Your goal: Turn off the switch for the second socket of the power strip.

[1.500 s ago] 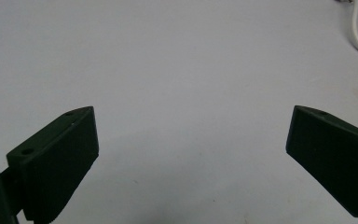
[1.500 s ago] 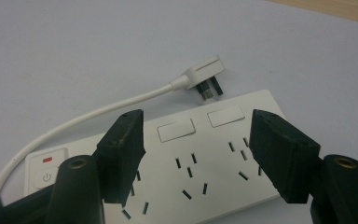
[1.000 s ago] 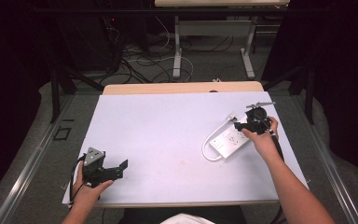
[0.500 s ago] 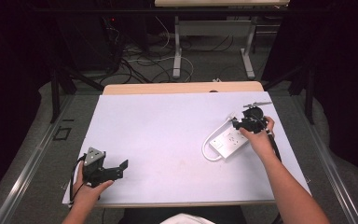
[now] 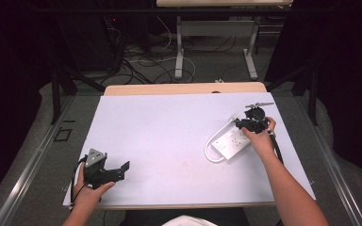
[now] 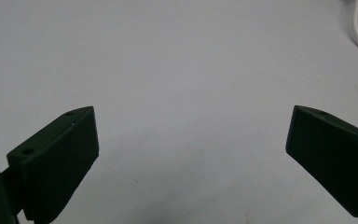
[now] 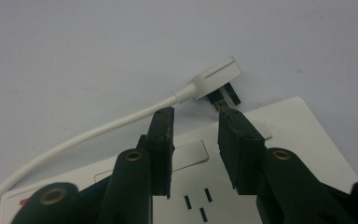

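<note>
I hold my right tool [image 7: 193, 126] low over the white power strip [image 5: 231, 141], which lies near the right side of the bench [image 5: 169, 136]. Its jaws stand a little apart with nothing between them, and they point at the white plug [image 7: 214, 77] lying flat on the bench just past the strip's far edge, prongs turned toward the strip. I judge I have come in from this side so that the jaws can close across the plug's narrow body. The right jaw tip sits just beside the prongs, whether touching I cannot tell.

The white cord [image 7: 79, 137] runs from the plug, curves along the strip's side and loops round its near end, so the plug has little slack and will stay near the strip when lifted.

My left tool [image 5: 104, 169] rests at the near left corner of the bench, well apart from the strip. Its jaws are spread wide over bare bench and grip nothing. I keep it there out of the way, open and ready should the strip need steadying.
</note>
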Action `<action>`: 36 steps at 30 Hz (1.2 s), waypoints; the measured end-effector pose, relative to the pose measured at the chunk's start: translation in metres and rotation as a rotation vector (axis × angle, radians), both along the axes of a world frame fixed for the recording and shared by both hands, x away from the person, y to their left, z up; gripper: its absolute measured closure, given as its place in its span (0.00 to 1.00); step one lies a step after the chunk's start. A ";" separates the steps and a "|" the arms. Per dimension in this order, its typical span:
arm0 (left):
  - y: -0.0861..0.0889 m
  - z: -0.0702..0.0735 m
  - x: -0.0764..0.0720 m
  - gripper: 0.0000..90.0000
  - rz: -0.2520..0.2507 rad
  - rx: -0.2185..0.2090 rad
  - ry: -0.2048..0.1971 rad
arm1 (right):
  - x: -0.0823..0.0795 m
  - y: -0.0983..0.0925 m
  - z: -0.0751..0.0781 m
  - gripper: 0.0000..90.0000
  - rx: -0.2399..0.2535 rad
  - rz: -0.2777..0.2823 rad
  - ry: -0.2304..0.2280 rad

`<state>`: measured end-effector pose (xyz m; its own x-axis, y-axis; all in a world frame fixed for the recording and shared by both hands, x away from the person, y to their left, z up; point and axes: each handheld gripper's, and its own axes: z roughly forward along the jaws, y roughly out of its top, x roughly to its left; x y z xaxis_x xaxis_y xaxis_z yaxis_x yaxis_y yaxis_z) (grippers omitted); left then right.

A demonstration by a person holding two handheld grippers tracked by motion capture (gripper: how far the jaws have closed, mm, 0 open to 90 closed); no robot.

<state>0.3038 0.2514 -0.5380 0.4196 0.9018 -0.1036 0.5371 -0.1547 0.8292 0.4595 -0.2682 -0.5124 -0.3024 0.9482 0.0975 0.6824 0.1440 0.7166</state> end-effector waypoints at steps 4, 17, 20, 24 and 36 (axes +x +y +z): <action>0.000 0.000 0.000 0.03 0.001 0.000 -0.001 | 0.002 -0.001 -0.002 0.78 0.005 -0.001 0.005; 0.000 0.000 0.000 0.03 0.000 0.002 -0.001 | 0.007 -0.002 -0.007 0.87 -0.007 -0.014 0.023; 0.000 0.000 0.000 0.03 0.000 0.003 -0.001 | 0.008 -0.002 -0.009 0.89 0.000 -0.010 0.031; 0.000 0.000 0.000 0.03 0.001 0.003 -0.001 | 0.008 -0.001 -0.011 0.91 0.004 0.000 0.043; 0.000 0.000 0.000 0.03 0.005 0.004 0.000 | 0.009 -0.003 -0.015 0.94 0.004 0.009 0.054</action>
<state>0.3040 0.2514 -0.5385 0.4152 0.9042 -0.1004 0.5382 -0.1551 0.8284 0.4681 -0.2708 -0.5274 -0.3050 0.9451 0.1176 0.7188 0.1474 0.6794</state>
